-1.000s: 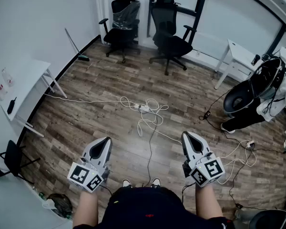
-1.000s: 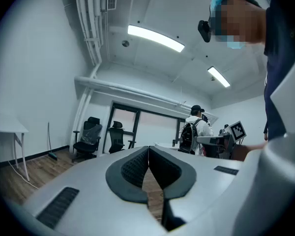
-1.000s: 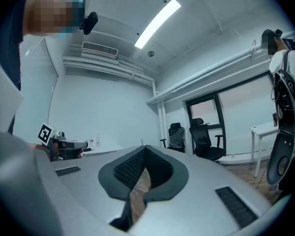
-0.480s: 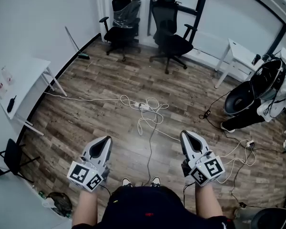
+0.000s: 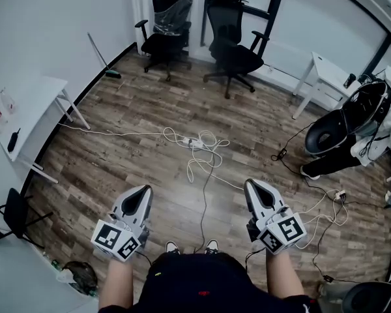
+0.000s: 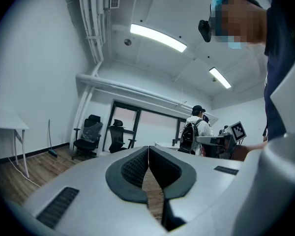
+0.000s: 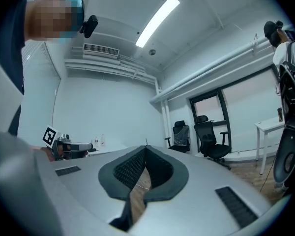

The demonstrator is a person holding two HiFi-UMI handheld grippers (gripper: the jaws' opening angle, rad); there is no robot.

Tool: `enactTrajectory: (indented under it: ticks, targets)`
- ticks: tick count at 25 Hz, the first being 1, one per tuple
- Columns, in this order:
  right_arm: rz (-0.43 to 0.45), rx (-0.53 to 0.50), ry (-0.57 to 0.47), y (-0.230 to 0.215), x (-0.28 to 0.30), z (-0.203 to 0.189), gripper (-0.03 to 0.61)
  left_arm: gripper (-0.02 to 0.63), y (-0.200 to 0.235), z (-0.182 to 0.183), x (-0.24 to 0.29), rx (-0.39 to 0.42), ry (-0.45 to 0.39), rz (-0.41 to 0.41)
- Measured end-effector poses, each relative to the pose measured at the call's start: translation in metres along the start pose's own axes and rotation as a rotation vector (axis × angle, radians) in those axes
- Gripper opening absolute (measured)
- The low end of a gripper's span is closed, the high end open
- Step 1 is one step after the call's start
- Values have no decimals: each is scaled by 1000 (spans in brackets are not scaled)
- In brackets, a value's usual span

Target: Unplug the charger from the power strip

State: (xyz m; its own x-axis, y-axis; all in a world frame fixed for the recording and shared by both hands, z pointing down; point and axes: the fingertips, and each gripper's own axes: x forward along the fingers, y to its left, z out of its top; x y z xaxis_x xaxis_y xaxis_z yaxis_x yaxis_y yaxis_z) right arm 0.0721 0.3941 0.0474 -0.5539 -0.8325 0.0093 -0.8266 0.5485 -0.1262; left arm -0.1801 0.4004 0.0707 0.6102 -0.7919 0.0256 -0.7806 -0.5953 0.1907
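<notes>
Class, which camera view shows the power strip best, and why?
The head view: the power strip lies in plain sight on the floor among white cables. Both gripper views look across the room and do not show it.

power strip (image 5: 197,145) too small to show its plugs, bystander (image 5: 332,162) cut off at right edge

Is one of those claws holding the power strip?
No: the left claw and right claw are closed on nothing, and the power strip lies on the floor ahead.
</notes>
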Motion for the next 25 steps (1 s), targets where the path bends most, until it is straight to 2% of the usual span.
enactTrajectory:
  ticks: [7,14,25]
  targets:
    - [3,-3,27,11,14,-7,19,21,15,-5,-9,-15,6,8]
    - [-10,-3,54,37,39,-20,18,21,51,-14,-31,-43,14,9]
    - [-86,-10,81,67,56,-39,18,21,90,-25,-40,-94,22,-90]
